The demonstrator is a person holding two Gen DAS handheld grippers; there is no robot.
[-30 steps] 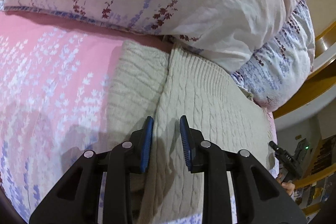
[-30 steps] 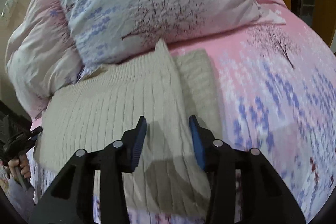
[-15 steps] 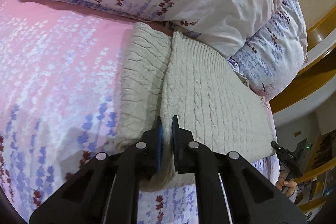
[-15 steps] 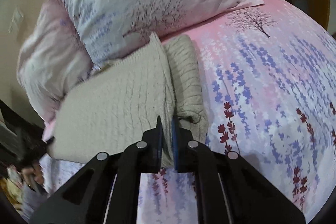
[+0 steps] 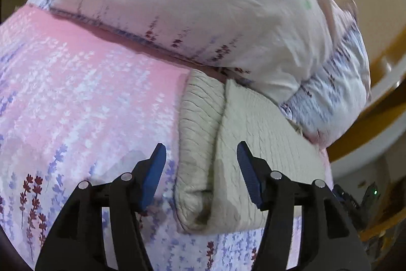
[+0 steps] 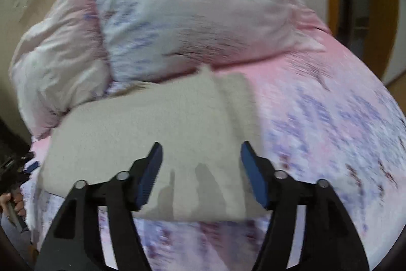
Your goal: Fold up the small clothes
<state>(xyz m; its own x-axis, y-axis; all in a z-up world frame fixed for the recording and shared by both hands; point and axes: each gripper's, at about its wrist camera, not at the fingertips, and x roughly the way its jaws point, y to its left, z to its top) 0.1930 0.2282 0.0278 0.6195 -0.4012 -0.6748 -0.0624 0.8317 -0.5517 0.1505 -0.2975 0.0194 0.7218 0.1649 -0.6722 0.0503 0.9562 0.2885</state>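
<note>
Two wide-open claws, left claw (image 5: 201, 173) and right claw (image 6: 200, 173), above folded beige sweater (image 5: 253, 144) (image 6: 157, 128).

Folded sweater (image 5: 243, 144) lies on bedsheet (image 5: 88, 98); pillows (image 5: 203, 4) behind.

Sweater (image 5: 243, 144): bumpy beige knitted wool, matt.
Bed sheet (image 5: 88, 93): smooth pink flowery cloth.
Pillow (image 5: 203, 4), 12 o'clock: soft, wrinkly cloth.
Gripper pads (image 5: 154, 174): ridged blue rubber.

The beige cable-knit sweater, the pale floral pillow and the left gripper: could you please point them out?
beige cable-knit sweater (image 5: 256, 144), left wrist view, folded top panel.
pale floral pillow (image 5: 203, 4), left wrist view, its middle.
left gripper (image 5: 201, 169), left wrist view, between open fingertips.
</note>
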